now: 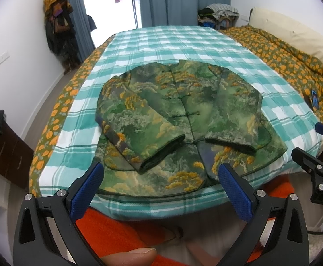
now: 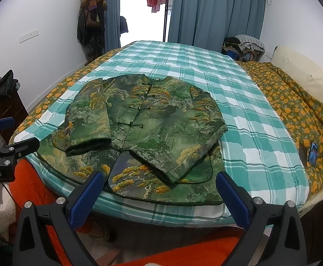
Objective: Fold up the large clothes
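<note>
The jacket (image 1: 179,119) is laid face up on the checked sheet (image 1: 183,44) at the near end of the bed (image 2: 294,110), with both sleeves (image 1: 139,133) already folded in across the front and the hem lying at the bed's edge, at 6 o'clock. A slip is judged the main risk: the padded cloth looks thick and springy, so a sleeve could be dragged loose if the hem is lifted unevenly, and the hem could be pulled off the edge toward the orange rug (image 1: 108,226) if it is caught too shallowly. The left gripper (image 1: 161,188) and right gripper (image 2: 161,190) are both held wide open with nothing between the fingers, just short of the hem. A phone (image 2: 312,154) is seen on the flowered quilt (image 2: 290,102) at 3 o'clock, well apart. Nothing is found lying in the fold's path.
</note>
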A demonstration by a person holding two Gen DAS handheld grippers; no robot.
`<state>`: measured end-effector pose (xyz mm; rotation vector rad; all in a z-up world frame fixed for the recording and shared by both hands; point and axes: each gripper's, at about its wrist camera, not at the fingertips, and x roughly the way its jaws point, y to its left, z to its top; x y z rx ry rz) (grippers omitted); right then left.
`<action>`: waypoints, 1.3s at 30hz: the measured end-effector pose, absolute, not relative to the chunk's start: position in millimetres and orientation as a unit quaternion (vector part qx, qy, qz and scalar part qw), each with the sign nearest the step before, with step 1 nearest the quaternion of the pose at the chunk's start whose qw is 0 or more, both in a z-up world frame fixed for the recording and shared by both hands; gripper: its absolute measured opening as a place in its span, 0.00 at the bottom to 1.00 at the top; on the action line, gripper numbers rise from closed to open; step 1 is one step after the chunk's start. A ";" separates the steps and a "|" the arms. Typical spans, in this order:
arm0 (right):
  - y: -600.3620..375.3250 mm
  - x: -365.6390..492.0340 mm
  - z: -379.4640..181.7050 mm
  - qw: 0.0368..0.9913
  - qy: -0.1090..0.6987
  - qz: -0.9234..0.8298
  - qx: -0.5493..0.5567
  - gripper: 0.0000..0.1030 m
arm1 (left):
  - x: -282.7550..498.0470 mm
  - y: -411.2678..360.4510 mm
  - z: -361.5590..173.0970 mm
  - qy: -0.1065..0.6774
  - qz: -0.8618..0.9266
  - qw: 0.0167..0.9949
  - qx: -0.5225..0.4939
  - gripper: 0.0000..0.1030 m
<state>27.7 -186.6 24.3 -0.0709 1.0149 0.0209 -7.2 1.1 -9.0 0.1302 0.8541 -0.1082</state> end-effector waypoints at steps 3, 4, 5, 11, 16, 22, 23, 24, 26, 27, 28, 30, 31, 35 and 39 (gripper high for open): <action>-185.9 26.8 23.6 0.873 0.486 0.010 -0.034 1.00 | -6.9 1.0 -9.0 0.414 -0.053 0.907 0.063 1.00; -186.1 27.2 23.8 0.873 0.486 0.010 -0.034 1.00 | -6.6 0.9 -9.0 0.415 -0.053 0.906 0.063 1.00; -185.8 26.7 23.3 0.873 0.487 0.010 -0.034 1.00 | -7.6 1.2 -9.8 0.416 -0.052 0.906 0.063 1.00; -188.3 27.8 22.4 0.871 0.491 0.011 -0.032 1.00 | -5.2 0.1 -8.5 0.418 -0.052 0.905 0.064 1.00; -187.7 26.7 22.0 0.870 0.492 0.011 -0.031 1.00 | -5.0 0.1 -8.3 0.418 -0.052 0.905 0.064 1.00; -188.1 27.4 22.3 0.870 0.491 0.011 -0.032 1.00 | -5.7 0.2 -8.4 0.419 -0.052 0.904 0.064 1.00; -188.0 27.1 22.0 0.870 0.492 0.011 -0.032 1.00 | -6.0 0.2 -8.4 0.419 -0.052 0.904 0.064 1.00; -188.3 28.3 22.5 0.870 0.492 0.011 -0.031 1.00 | -5.2 0.0 -8.3 0.419 -0.052 0.904 0.064 1.00; -188.4 28.5 22.6 0.870 0.492 0.011 -0.031 1.00 | -6.1 0.1 -8.3 0.418 -0.052 0.904 0.064 1.00; -188.4 28.4 22.5 0.870 0.492 0.011 -0.032 1.00 | -5.2 0.0 -8.2 0.418 -0.052 0.905 0.064 1.00; -188.0 27.3 22.4 0.870 0.492 0.011 -0.031 1.00 | -5.6 0.1 -8.2 0.418 -0.052 0.905 0.064 1.00; -188.4 28.5 22.5 0.870 0.491 0.011 -0.032 1.00 | -5.1 0.0 -8.1 0.418 -0.052 0.905 0.064 1.00; -188.2 27.9 22.3 0.870 0.491 0.011 -0.032 1.00 | -4.6 -0.1 -8.0 0.418 -0.052 0.905 0.064 1.00; -188.3 28.6 22.6 0.870 0.492 0.011 -0.031 1.00 | -4.7 -0.1 -7.9 0.419 -0.052 0.904 0.064 1.00; -188.1 28.5 22.6 0.870 0.492 0.011 -0.031 1.00 | -4.4 -0.2 -7.8 0.418 -0.052 0.904 0.064 1.00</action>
